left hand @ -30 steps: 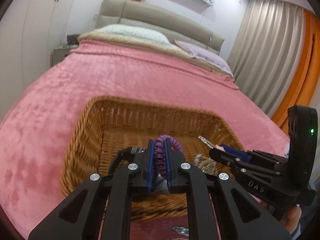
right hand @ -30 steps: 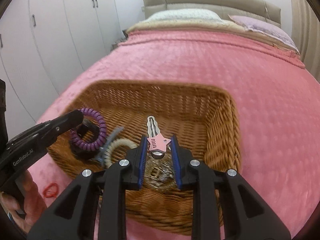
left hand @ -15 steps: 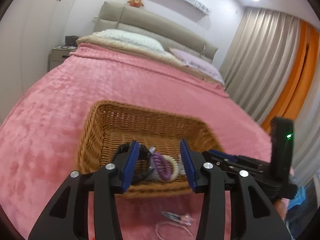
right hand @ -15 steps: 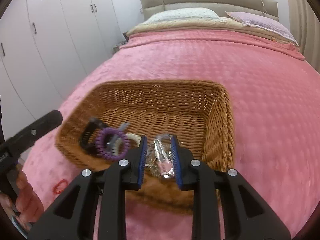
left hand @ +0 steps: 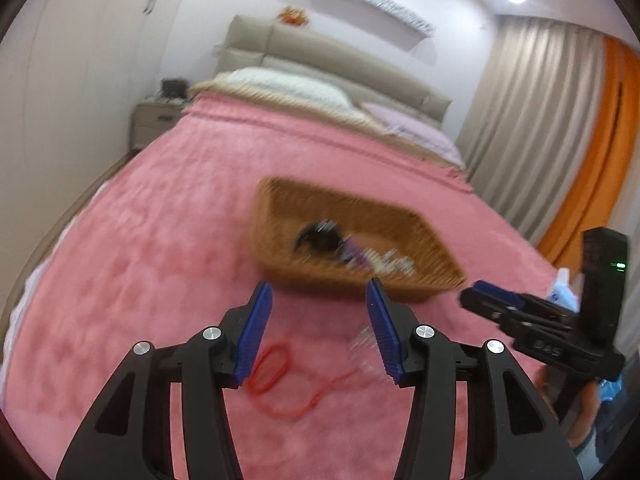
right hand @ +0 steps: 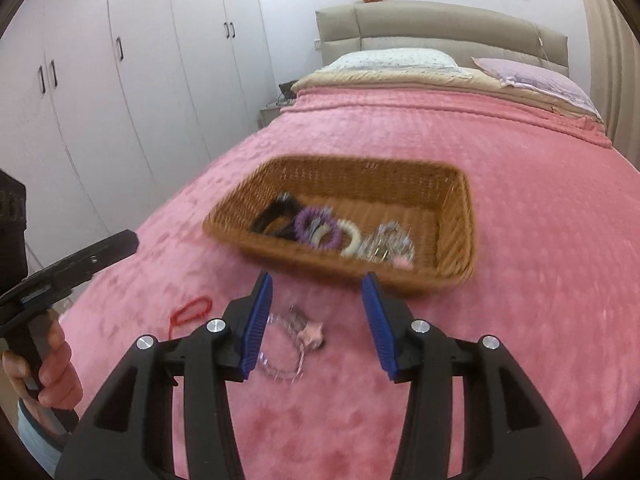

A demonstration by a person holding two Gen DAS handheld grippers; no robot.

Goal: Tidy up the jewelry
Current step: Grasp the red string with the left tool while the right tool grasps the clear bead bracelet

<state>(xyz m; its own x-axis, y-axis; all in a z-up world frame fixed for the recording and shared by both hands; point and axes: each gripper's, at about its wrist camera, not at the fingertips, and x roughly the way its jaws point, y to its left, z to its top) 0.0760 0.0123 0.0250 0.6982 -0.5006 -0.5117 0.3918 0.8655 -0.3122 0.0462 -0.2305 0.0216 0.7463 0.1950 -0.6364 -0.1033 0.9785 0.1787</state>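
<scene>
A wicker basket [right hand: 456, 196] sits on the pink bedspread; it also shows, blurred, in the left wrist view [left hand: 424, 236]. Inside lie a black clip [right hand: 276, 212], a purple coil hair tie [right hand: 318, 226], a cream ring [right hand: 352, 238] and a silvery pile with a pink star charm [right hand: 390, 246]. A red string bracelet [right hand: 192, 310] [left hand: 272, 368] and a clear bead chain with a pink star [right hand: 298, 338] lie on the bed in front of the basket. My left gripper [left hand: 318, 332] is open and empty above the red string. My right gripper [right hand: 316, 326] is open and empty above the bead chain.
The pink bedspread [right hand: 540, 280] stretches back to pillows [right hand: 392, 58] and a headboard. White wardrobes [right hand: 120, 80] stand at the left, a nightstand [left hand: 154, 120] beside the bed, curtains [left hand: 560, 128] at the right. A blue-white object [left hand: 562, 288] lies near the right gripper body.
Both grippers let go of their items into the basket, opened wide and pulled back toward the near edge of the bed. The purple hair tie and star key piece now lie in the basket.
</scene>
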